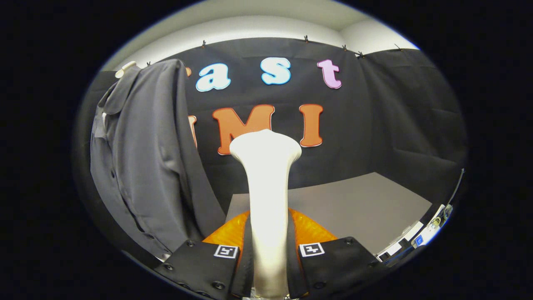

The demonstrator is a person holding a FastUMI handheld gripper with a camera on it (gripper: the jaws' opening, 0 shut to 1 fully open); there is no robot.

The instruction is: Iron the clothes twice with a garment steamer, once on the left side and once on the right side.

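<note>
Gripper (268, 266) clamped on white garment steamer (266, 187), both fingers (208, 266) pressing its handle from either side. Steamer upright between fingers, flared head on top, turned toward black booth wall. Dark grey button-up shirt (145, 158) hanging on white hanger (125, 68), left of steamer head, apart from it. Grey tabletop (354, 204) beyond fingers. Orange part (310, 231) just behind the handle.
</note>
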